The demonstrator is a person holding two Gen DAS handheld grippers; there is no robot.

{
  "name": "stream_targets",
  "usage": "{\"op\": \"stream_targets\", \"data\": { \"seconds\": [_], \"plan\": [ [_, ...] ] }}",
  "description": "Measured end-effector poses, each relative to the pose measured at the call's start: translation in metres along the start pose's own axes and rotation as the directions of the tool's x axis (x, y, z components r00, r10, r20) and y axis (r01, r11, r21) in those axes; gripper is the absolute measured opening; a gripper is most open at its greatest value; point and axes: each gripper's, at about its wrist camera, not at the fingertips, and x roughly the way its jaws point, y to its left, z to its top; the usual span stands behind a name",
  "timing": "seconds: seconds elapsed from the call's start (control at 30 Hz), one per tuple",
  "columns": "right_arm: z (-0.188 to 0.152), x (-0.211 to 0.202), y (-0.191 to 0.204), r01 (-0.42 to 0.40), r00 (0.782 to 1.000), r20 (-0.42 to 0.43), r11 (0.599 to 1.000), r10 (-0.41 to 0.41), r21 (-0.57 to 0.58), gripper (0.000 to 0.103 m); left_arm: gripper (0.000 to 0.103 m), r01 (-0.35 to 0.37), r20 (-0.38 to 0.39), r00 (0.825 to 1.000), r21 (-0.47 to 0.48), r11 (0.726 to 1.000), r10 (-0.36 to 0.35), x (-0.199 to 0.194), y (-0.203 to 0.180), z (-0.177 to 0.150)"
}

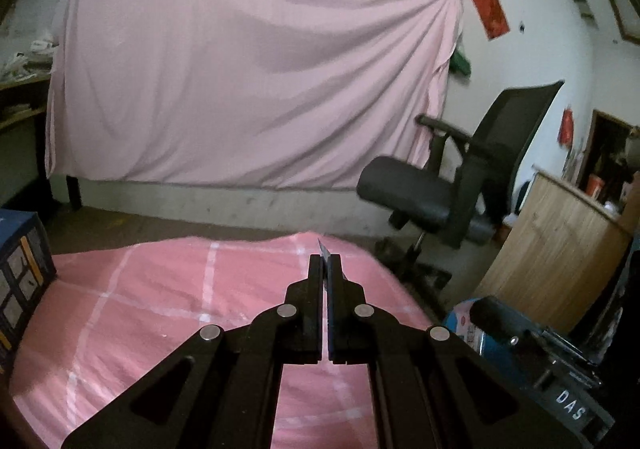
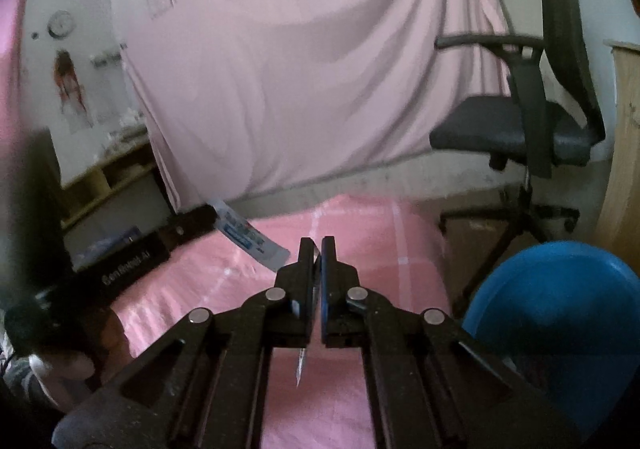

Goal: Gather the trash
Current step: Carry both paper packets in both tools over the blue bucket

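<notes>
Through the left wrist camera, the left gripper (image 1: 325, 263) is hanging above the pink checked bedcover (image 1: 160, 301) with its jaws pressed together on a thin wrapper (image 1: 322, 248), only a small dark corner of which is poking out past the fingertips. The bedcover around it is showing no other litter in this view; a dark box (image 1: 20, 281) is sitting at the bed's left edge, an office chair (image 1: 460, 177) is standing beyond the bed's far corner, and a blue bin (image 1: 470, 323) is peeking out low on the right behind the other tool. Through the right wrist camera, the right gripper (image 2: 317, 251) is also closing its jaws on something thin: a pale sliver (image 2: 300, 367) is hanging down between the finger bases, though what it is cannot be told. To the left, the left gripper's wrapper (image 2: 250, 239) is showing fully as a white and blue packet sticking out from that tool's tip, and the bin (image 2: 560, 313) is sitting close on the right, beside the bed. Judging from this, picking up looks done for both pieces, and carrying them over and dropping them into the bin is what seems left.
</notes>
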Motion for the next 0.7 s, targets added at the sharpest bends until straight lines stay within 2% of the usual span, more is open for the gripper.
{"op": "stream_targets", "data": {
  "seconds": [0.1, 0.23, 0.43, 0.6, 0.7],
  "plan": [
    [0.005, -0.018, -0.001, -0.007, 0.996, 0.089, 1.0, 0.009, -0.019, 0.027, 0.0, 0.054, 0.051, 0.997, -0.029, 0.998, -0.053, -0.01, -0.005, 0.001],
    [0.01, -0.041, -0.003, 0.008, 0.981, 0.193, 0.999, 0.0, -0.039, 0.027, 0.0, 0.082, 0.148, 0.986, -0.024, 0.996, -0.078, -0.029, -0.018, 0.007],
    [0.022, -0.079, -0.008, 0.096, 0.937, 0.341, 0.994, -0.071, -0.056, 0.026, 0.0, 0.109, 0.267, 0.957, 0.026, 0.994, -0.112, -0.05, -0.047, 0.014],
    [0.028, -0.111, -0.019, 0.215, 0.887, 0.429, 0.975, -0.171, -0.057, 0.026, 0.0, 0.153, 0.279, 0.945, 0.085, 0.985, -0.171, -0.045, -0.082, 0.014],
    [0.029, -0.126, -0.032, 0.271, 0.868, 0.442, 0.962, -0.228, -0.036, 0.027, 0.0, 0.195, 0.254, 0.942, 0.12, 0.974, -0.22, -0.037, -0.106, 0.012]
  ]
}}
